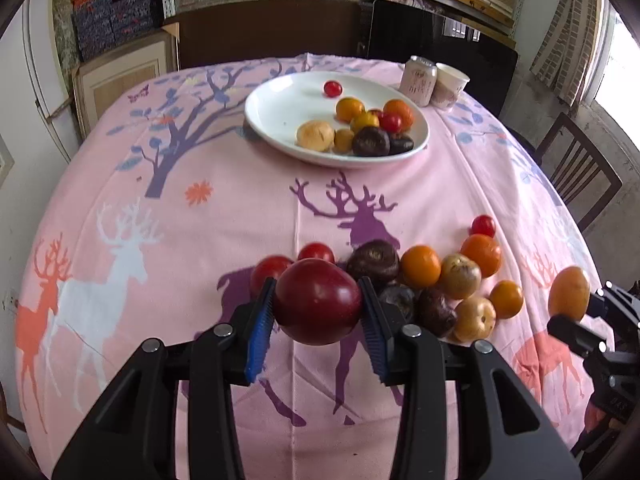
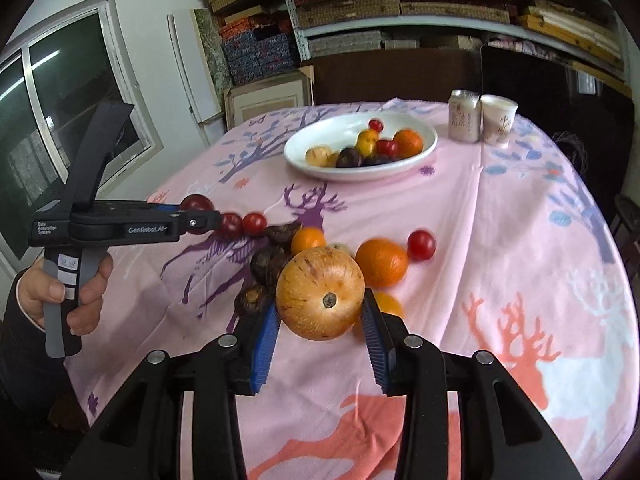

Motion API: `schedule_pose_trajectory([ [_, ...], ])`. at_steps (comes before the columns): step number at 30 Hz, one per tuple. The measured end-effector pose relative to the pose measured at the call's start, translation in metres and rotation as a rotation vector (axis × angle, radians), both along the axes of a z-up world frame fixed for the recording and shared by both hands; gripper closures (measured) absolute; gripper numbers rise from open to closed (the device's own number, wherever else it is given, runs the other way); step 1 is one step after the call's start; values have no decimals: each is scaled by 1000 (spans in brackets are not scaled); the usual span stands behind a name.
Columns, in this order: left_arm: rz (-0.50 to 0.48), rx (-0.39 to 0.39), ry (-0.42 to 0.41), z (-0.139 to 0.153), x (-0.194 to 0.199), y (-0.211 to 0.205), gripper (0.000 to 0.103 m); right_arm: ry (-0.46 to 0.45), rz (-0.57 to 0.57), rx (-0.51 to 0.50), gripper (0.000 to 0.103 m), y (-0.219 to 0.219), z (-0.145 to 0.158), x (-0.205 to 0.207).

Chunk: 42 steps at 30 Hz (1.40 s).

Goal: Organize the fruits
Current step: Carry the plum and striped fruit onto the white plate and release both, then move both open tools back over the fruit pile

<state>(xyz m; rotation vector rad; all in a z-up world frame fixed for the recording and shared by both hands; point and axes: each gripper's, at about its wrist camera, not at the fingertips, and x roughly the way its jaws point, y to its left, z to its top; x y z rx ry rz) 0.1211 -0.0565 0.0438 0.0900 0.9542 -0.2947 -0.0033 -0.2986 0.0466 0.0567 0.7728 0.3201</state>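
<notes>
One white plate (image 1: 280, 96), one can (image 1: 418, 80), one paper cup (image 1: 450, 84), two grippers, each holding one fruit.

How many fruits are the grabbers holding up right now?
2. The left gripper clamps a dark red fruit. The right gripper clamps a tan speckled fruit. All the other fruits lie on the tablecloth or the white plate.

Dark red plum (image 1: 318, 302), speckled yellow-orange fruit (image 2: 321, 294), white plate (image 1: 272, 100), pink deer-print tablecloth (image 1: 240, 216).
</notes>
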Motion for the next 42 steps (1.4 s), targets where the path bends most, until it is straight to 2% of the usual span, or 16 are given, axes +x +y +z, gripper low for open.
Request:
schedule_pose_trajectory([
  [3, 5, -3, -59, 24, 10, -3, 63, -110, -53, -92, 62, 4, 23, 17],
  [7, 12, -9, -118, 48, 38, -11, 63, -171, -42, -72, 62, 5, 42, 54],
  [8, 14, 1, -132, 51, 48, -14, 63, -186, -47, -70, 62, 6, 45, 65],
  [10, 36, 48, -159, 52, 69, -23, 63, -233, -98, -131, 62, 9, 44, 88],
  [12, 50, 60, -143, 45, 92, -29, 63, -205, -134, -165, 62, 11, 33, 117],
  [15, 58, 60, -109, 28, 124, -35, 63, -130, -130, -103, 62, 9, 18, 152],
  [20, 73, 77, -54, -4, 165, -44, 63, -84, -120, -154, 62, 24, -4, 199],
  [25, 72, 99, -18, -28, 190, -50, 63, -48, -81, -168, 62, 39, -22, 228],
  [29, 80, 86, -27, -32, 199, -50, 61, -7, -71, -173, 61, 46, -31, 246],
  [31, 103, 109, -37, -31, 200, -51, 49, -15, -88, -187, 48, 47, -28, 247],
  [33, 113, 107, -50, -29, 199, -49, 43, -43, -101, -206, 42, 46, -25, 245],
  [37, 120, 95, -90, -16, 190, -46, 30, -29, -105, -161, 41, 35, -21, 238],
  [42, 103, 89, -115, 0, 168, -44, 27, -5, -129, -85, 41, 20, -11, 219],
])
